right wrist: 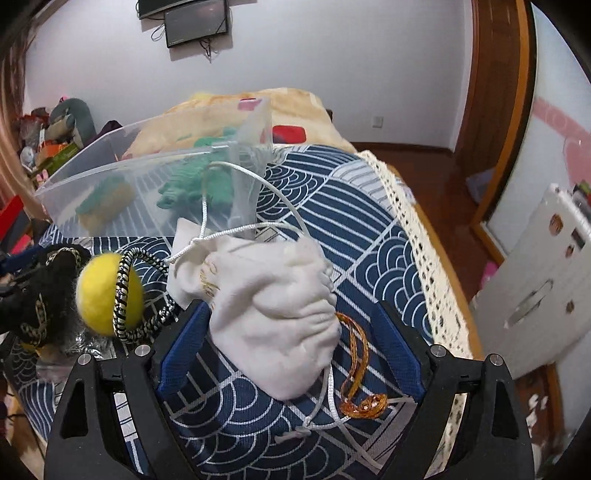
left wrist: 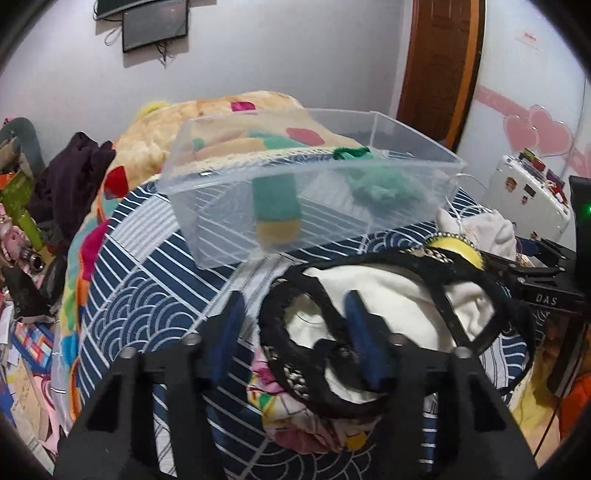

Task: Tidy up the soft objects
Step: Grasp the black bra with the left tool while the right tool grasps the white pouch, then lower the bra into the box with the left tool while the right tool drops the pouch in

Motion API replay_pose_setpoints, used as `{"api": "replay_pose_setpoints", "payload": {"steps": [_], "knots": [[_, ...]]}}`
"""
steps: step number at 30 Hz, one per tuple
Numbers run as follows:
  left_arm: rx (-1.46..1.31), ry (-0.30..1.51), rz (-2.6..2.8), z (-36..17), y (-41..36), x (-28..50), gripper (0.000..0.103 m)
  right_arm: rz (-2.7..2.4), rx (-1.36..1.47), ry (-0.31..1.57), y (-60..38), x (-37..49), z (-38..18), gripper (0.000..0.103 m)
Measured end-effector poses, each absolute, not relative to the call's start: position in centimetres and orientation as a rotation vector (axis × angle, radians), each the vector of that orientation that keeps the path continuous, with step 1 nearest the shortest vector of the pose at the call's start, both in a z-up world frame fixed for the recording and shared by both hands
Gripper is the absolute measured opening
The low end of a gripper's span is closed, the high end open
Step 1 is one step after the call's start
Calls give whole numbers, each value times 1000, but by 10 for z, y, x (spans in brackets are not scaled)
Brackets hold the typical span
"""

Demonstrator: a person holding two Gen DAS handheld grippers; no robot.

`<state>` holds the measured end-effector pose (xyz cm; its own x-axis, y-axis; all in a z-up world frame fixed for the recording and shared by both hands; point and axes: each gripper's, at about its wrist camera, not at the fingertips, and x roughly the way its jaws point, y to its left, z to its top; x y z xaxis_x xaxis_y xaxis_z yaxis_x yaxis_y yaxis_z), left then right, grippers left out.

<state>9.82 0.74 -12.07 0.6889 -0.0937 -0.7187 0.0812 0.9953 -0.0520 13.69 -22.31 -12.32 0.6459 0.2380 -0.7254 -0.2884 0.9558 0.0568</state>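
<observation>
On the blue wave-patterned bed cover (right wrist: 369,206), the left tool (left wrist: 295,314) clamps a black strappy cloth (left wrist: 295,354), while the right tool (right wrist: 291,325) stands apart around a white drawstring pouch (right wrist: 273,306), probably destined for the clear plastic box (left wrist: 406,155).

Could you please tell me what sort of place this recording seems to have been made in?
Most likely a home bedroom: a bed under a navy wave-patterned cover, a folded blanket at its far end, a wall-mounted screen and a wooden door.

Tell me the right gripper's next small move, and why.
Probably close the right gripper on the white drawstring pouch: its open jaws already flank the pouch on the bed cover, and the clear plastic bin sits just beyond.
</observation>
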Motion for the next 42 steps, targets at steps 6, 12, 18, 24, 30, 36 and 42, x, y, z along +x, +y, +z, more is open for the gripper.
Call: {"api": "replay_pose_setpoints", "payload": {"steps": [6, 12, 18, 24, 30, 36, 42], "knots": [[2, 790, -85, -121, 4, 92, 32, 355, -57, 814, -220, 134, -125, 56], [-8, 774, -74, -114, 7, 84, 24, 374, -76, 791, -212, 125, -121, 34], [16, 736, -61, -101, 8, 74, 22, 388, -52, 754, -213, 116, -110, 26], [0, 678, -61, -79, 14, 64, 21, 398, -41, 695, -211, 110, -90, 26], [-48, 631, -65, -57, 22, 66, 20, 415, -41, 621, -209, 103, -66, 26], [-64, 587, -51, -35, 29, 78, 19, 446, -42, 558, -199, 103, -46, 26], [-60, 530, -20, -13, 34, 94, 19, 467, -40, 526, -184, 115, -36, 26]]}}
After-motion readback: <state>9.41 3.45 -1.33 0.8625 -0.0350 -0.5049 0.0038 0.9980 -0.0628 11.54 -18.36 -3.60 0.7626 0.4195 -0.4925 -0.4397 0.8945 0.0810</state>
